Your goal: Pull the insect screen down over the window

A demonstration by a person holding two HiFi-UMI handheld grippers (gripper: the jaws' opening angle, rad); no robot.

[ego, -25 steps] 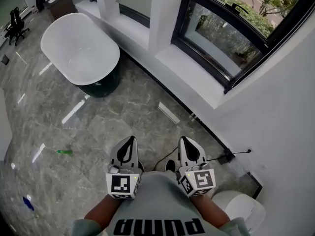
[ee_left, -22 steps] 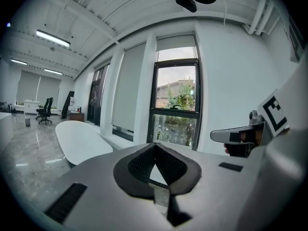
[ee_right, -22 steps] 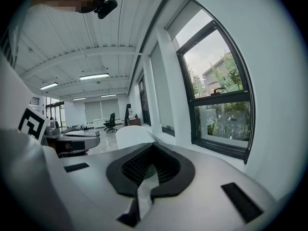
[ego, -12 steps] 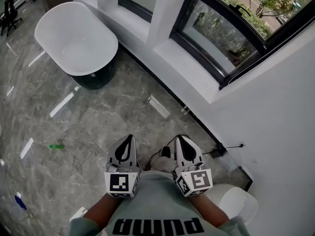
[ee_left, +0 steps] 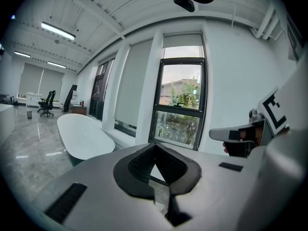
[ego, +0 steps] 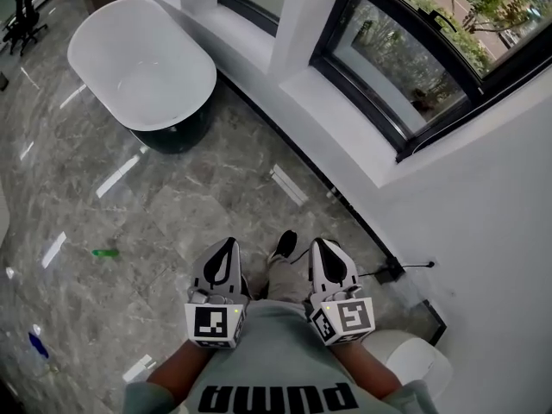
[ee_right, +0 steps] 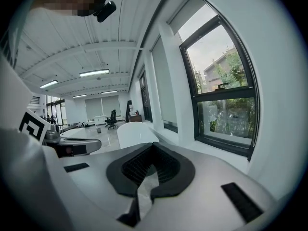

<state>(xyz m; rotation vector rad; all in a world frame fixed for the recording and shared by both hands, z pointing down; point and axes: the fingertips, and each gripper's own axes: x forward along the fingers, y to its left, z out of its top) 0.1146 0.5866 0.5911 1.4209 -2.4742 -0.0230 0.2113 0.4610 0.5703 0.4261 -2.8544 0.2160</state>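
Note:
The black-framed window [ego: 405, 59] is set in the white wall at the upper right, above a white sill [ego: 345, 123]. Its glass [ee_left: 180, 100] shows trees and a building, with nothing drawn over it [ee_right: 224, 100]. I cannot make out the insect screen itself. My left gripper [ego: 226, 253] and right gripper [ego: 323, 253] are side by side in front of the person's waist, well short of the window. Both are shut and hold nothing. The left gripper's [ee_left: 154, 150] and the right gripper's [ee_right: 153, 150] dark pads meet.
A white bathtub [ego: 142, 63] stands on the grey marble floor at the upper left. A white round fixture [ego: 414, 360] sits by the wall at the lower right, with a cable and plug [ego: 392, 270] nearby. Small green [ego: 105, 253] and blue [ego: 39, 343] items lie on the floor.
The view has drifted a little as the person steps, and a shoe now shows between the grippers. Both grippers stay shut in the same place before the waist.

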